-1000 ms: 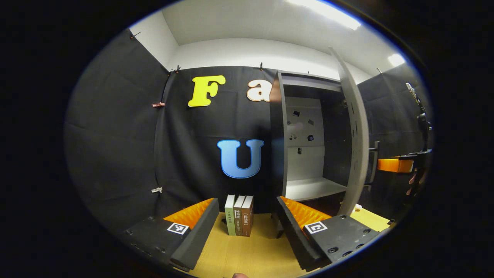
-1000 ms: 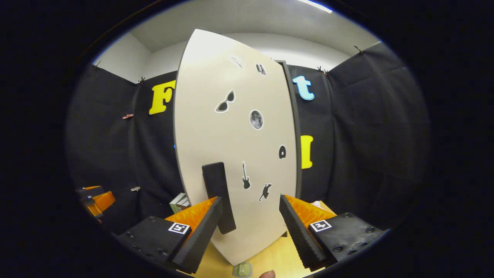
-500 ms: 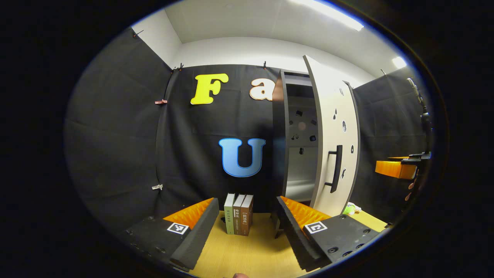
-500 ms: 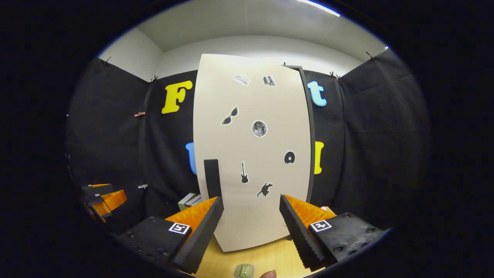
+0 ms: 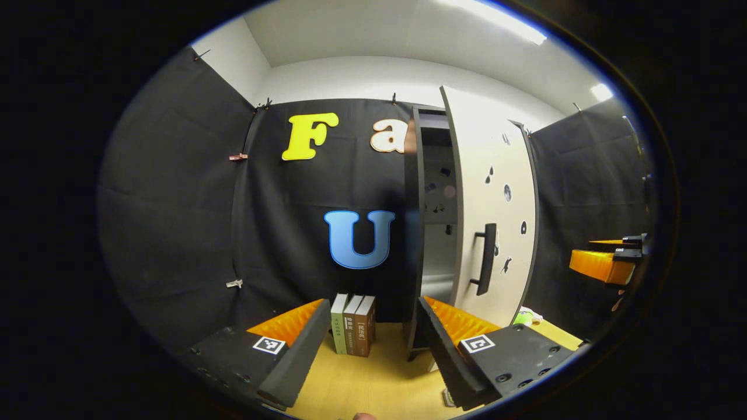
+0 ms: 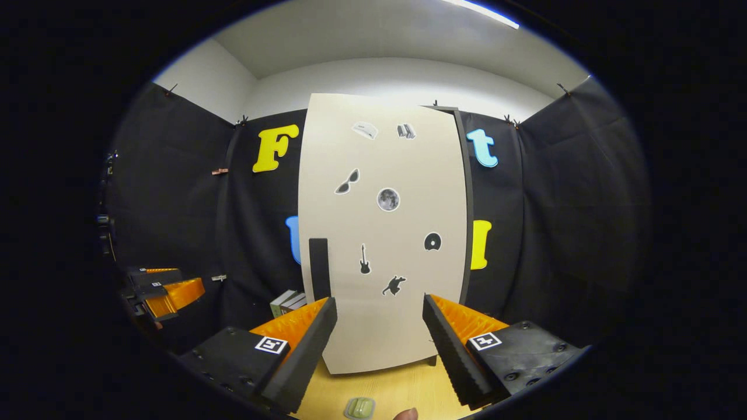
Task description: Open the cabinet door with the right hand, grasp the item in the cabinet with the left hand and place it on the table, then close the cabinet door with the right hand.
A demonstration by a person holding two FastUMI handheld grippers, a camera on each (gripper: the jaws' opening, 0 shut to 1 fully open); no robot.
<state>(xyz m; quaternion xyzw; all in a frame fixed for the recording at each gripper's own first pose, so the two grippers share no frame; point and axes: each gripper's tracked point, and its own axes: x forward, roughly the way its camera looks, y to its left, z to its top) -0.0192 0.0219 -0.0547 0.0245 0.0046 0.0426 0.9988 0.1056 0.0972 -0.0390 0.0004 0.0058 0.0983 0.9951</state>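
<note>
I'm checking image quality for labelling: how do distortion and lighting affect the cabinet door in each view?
Left gripper view: fisheye bows the cabinet door strongly, and a ceiling light strip glares above it. Right gripper view: the door bulges less, its stickers stay sharp, and its top is brightly washed.

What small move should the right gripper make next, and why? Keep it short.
Probably push the cabinet door the rest of the way shut. In the left gripper view a narrow gap to the cabinet interior shows beside the door's handle. The right gripper is open in front of the door, gripping nothing, and a small green item lies on the table.
</note>
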